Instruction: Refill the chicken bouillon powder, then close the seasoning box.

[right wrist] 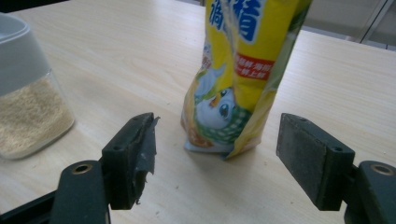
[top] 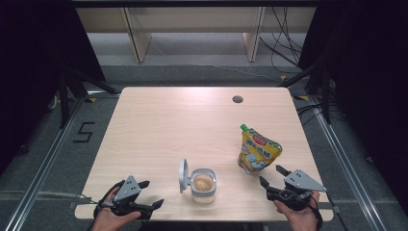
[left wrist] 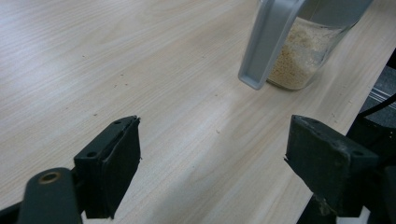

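A yellow stand-up pouch (top: 258, 151) with a green cap stands upright on the right part of the wooden table (top: 183, 125). In the right gripper view the pouch (right wrist: 238, 74) rises just beyond the jaws, apart from them. My right gripper (top: 273, 177) is open, close in front of the pouch, with nothing between its pads. A clear jar (top: 203, 185) with a grey flip lid (top: 183, 175) standing open holds beige granules near the table's front edge. My left gripper (top: 150, 194) is open at the front left, empty; the jar (left wrist: 306, 51) lies ahead of it.
A small round cable hole (top: 237, 99) sits at the table's far right. Beyond the table are wooden shelf legs and loose cables (top: 284, 43) on the floor. The table's front edge runs just under both hands.
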`<state>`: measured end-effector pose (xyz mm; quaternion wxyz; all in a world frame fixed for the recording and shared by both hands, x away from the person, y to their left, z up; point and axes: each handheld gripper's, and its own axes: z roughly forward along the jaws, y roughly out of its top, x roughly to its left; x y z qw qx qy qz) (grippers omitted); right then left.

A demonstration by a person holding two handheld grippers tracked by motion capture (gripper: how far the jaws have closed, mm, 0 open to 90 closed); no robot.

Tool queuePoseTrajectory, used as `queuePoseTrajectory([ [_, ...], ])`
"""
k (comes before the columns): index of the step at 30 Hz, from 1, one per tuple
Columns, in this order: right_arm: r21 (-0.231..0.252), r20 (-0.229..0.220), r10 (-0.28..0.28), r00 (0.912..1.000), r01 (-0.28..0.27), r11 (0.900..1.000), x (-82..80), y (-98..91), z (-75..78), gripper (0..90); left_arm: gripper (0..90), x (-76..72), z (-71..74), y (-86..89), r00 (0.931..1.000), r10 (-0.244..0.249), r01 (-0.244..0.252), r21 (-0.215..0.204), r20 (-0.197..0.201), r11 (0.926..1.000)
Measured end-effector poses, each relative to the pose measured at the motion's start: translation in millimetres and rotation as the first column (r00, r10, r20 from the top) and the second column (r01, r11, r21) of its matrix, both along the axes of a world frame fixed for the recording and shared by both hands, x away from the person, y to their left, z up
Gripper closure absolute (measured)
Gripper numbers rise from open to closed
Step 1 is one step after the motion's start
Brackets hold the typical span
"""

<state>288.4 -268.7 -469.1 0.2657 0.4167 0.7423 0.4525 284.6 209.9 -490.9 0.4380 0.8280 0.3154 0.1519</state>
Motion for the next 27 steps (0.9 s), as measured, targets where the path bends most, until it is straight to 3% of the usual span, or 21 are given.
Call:
queuePoseTrajectory([
  [1, 0.004, 0.000, -0.002, 1.0000, 0.002, 1.0000, -0.9, 1.5, -1.1, 28.5, 18.2, -1.3, -0.3, -1.4, 1.0000, 0.003, -0.004, -0.026, -0.009, 0.9997],
  [2, 0.000, -0.018, 0.002, 0.9998, -0.002, 1.0000, -2.6, 2.4, -1.3, 28.5, 18.5, -1.3, 0.0, -1.0, 1.0000, 0.006, -0.006, -0.019, -0.004, 0.9998],
  [3, -0.009, -0.002, 0.021, 0.9998, -0.022, 0.9997, -1.1, 1.4, -2.1, 28.5, 18.8, -1.0, 0.1, -0.6, 1.0000, 0.005, -0.005, -0.018, 0.001, 0.9998],
  [4, -0.020, -0.013, 0.024, 0.9996, -0.024, 0.9995, -2.9, 1.9, -2.1, 28.5, 18.8, -0.9, 0.0, -0.6, 1.0000, 0.006, -0.006, -0.016, 0.003, 0.9998],
  [5, -0.008, -0.020, 0.014, 0.9997, -0.014, 0.9999, -4.9, 4.3, -2.9, 28.5, 18.8, -0.9, 0.1, -0.7, 1.0000, 0.003, -0.003, -0.016, -0.001, 0.9999],
  [6, -0.037, -0.008, 0.037, 0.9993, -0.037, 0.9986, -3.7, 2.8, -2.5, 28.4, 18.8, -1.4, 0.1, -1.1, 1.0000, 0.001, -0.001, -0.019, -0.005, 0.9998],
  [7, -0.028, -0.011, 0.031, 0.9995, -0.031, 0.9991, -4.8, 3.9, -1.9, 28.3, 18.9, -3.1, -0.5, -2.4, 0.9997, 0.016, -0.017, -0.034, -0.019, 0.9993],
  [8, -0.051, 0.014, 0.044, 0.9989, -0.043, 0.9978, -4.2, 3.2, -2.0, 28.3, 19.4, -2.3, 0.4, -2.3, 1.0000, 0.003, -0.003, -0.033, -0.002, 0.9994],
  [10, -0.039, -0.010, 0.034, 0.9994, -0.034, 0.9987, -6.8, 4.6, -1.8, 28.2, 20.1, -1.4, 1.8, -1.3, 0.9999, -0.005, 0.005, -0.011, 0.011, 0.9999],
  [11, -0.064, 0.017, 0.038, 0.9991, -0.037, 0.9972, -6.6, 4.2, -2.0, 28.2, 20.7, -1.6, 1.9, -1.8, 0.9999, -0.006, 0.006, -0.018, 0.009, 0.9998],
  [13, -0.046, -0.029, 0.030, 0.9991, -0.032, 0.9984, -10.2, 6.4, -1.8, 27.9, 22.1, -0.7, 1.7, -2.9, 0.9998, -0.013, 0.013, -0.031, 0.015, 0.9994],
  [14, -0.033, -0.032, 0.043, 0.9986, -0.044, 0.9985, -10.2, 7.3, -2.4, 27.9, 23.8, -2.6, 1.7, -4.7, 0.9999, 0.002, -0.003, -0.050, -0.012, 0.9987],
  [15, -0.059, -0.023, 0.051, 0.9984, -0.052, 0.9969, -10.2, 6.9, -2.6, 27.9, 26.7, -0.9, 3.2, -4.3, 0.9997, -0.023, 0.023, -0.032, 0.011, 0.9992],
  [16, -0.062, -0.032, 0.044, 0.9985, -0.045, 0.9970, -12.0, 7.5, -2.2, 27.9, 30.3, -0.1, 3.6, -4.5, 0.9994, -0.032, 0.032, -0.029, 0.014, 0.9991],
  [17, -0.061, -0.040, 0.043, 0.9983, -0.046, 0.9971, -12.8, 7.9, -2.3, 27.9, 32.3, -1.8, 3.1, -6.9, 0.9997, -0.024, 0.024, -0.051, -0.005, 0.9984],
  [20, -0.085, -0.011, 0.053, 0.9985, -0.054, 0.9949, -12.3, 7.1, -3.9, 27.9, 45.2, -4.1, 3.5, -9.4, 0.9992, -0.038, 0.038, -0.044, 0.009, 0.9983],
  [22, -0.056, -0.056, 0.066, 0.9962, -0.069, 0.9960, -14.1, 9.4, -4.7, 28.0, 56.9, -4.3, 5.9, -8.9, 0.9980, -0.050, 0.052, -0.033, 0.038, 0.9981],
  [23, -0.078, -0.039, 0.074, 0.9965, -0.077, 0.9940, -13.4, 9.3, -5.2, 28.1, 61.8, -3.7, 7.1, -8.5, 0.9964, -0.055, 0.057, -0.031, 0.065, 0.9979],
  [24, -0.079, -0.044, 0.063, 0.9970, -0.066, 0.9947, -15.1, 9.5, -4.6, 28.2, 67.7, -4.1, 7.6, -8.4, 0.9975, -0.045, 0.047, -0.036, 0.054, 0.9982],
  [26, -0.073, -0.046, 0.062, 0.9970, -0.065, 0.9952, -15.9, 10.4, -4.3, 28.2, 75.1, -3.0, 9.2, -7.5, 0.9964, -0.041, 0.044, -0.038, 0.074, 0.9983],
  [27, -0.092, -0.017, 0.073, 0.9972, -0.075, 0.9930, -14.0, 9.3, -4.8, 28.3, 78.9, -2.9, 10.3, -7.6, 0.9975, -0.036, 0.039, -0.051, 0.060, 0.9979],
])
